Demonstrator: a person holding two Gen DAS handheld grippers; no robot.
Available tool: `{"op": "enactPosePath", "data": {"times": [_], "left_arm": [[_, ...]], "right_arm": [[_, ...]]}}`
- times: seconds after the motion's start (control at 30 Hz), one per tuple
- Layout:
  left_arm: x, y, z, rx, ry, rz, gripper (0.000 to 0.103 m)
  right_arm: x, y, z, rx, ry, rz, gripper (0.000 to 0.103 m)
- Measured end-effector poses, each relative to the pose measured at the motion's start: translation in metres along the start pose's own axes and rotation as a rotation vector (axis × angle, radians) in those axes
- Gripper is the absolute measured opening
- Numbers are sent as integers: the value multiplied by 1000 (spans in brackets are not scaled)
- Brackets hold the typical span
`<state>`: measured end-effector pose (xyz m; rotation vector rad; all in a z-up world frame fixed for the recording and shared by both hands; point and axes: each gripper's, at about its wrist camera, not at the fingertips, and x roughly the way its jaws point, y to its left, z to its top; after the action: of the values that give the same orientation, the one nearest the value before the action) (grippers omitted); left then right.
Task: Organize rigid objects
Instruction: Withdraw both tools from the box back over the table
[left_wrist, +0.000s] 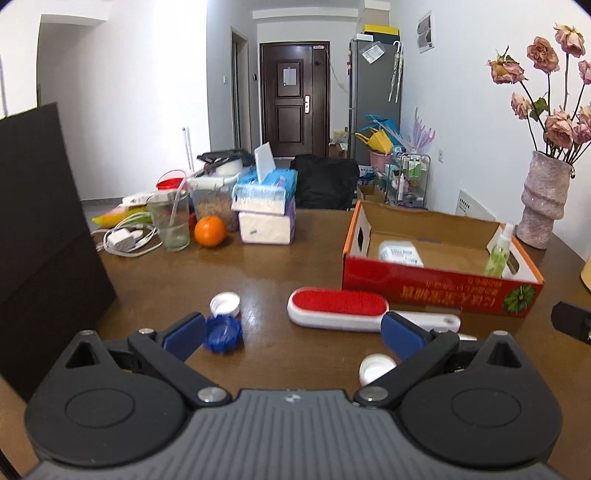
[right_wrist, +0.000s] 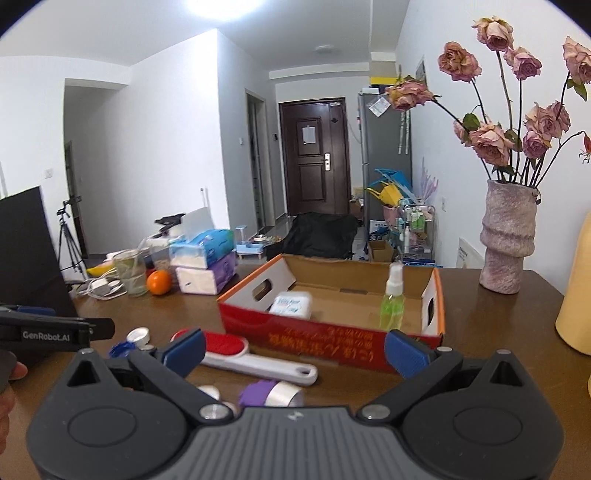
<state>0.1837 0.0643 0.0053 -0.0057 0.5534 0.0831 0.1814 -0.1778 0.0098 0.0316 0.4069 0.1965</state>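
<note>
A red cardboard box (left_wrist: 436, 291) (right_wrist: 332, 339) stands on the brown table and holds a white container (left_wrist: 400, 253) (right_wrist: 291, 304) and a green spray bottle (left_wrist: 498, 254) (right_wrist: 393, 304). A red-and-white lint brush (left_wrist: 340, 306) (right_wrist: 258, 354) lies in front of the box. A blue round container (left_wrist: 223, 332) with a white flip cap (left_wrist: 224, 303) sits by my left fingertip. A white cap (left_wrist: 375, 367) lies near my right fingertip. A purple-and-silver cylinder (right_wrist: 271, 393) lies under my right gripper. My left gripper (left_wrist: 293, 334) and right gripper (right_wrist: 295, 350) are both open and empty.
Tissue packs (left_wrist: 264, 206), an orange (left_wrist: 209, 230), a glass (left_wrist: 170, 221) and a charger with cables (left_wrist: 125, 238) crowd the table's far left. A pink vase of dried roses (right_wrist: 508, 240) stands at the far right. A black panel (left_wrist: 40, 236) stands at the left.
</note>
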Motion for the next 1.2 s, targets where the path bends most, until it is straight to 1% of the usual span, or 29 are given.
{"op": "enactPosePath", "data": {"times": [0.13,0.23,0.4,0.5,0.63,0.97,1.2], "left_arm": [[-9,7,-17,-11,28,16,103],[-16,12,-29,-32,38,18,103],[-33,17,-45,-41,16,45,103],[-40,21,-53,-68,12,25,103],[-41,18,-58,-34,5,49,103],[-24,26,-63,-46,38,46,103],[-9,40,-67,-65,68,61,103]], "right_arm": [[-12,12,-16,-18,5,5,103],[-22,18,-27,-7,-3,4,103],[-35,24,-41,-5,-11,-11,103],[-38,25,-50,-3,-1,-12,103],[-37,29,-58,-27,27,-3,103],[-14,38,-65,-46,66,-7,103],[15,50,-70,-70,112,-4,103]]}}
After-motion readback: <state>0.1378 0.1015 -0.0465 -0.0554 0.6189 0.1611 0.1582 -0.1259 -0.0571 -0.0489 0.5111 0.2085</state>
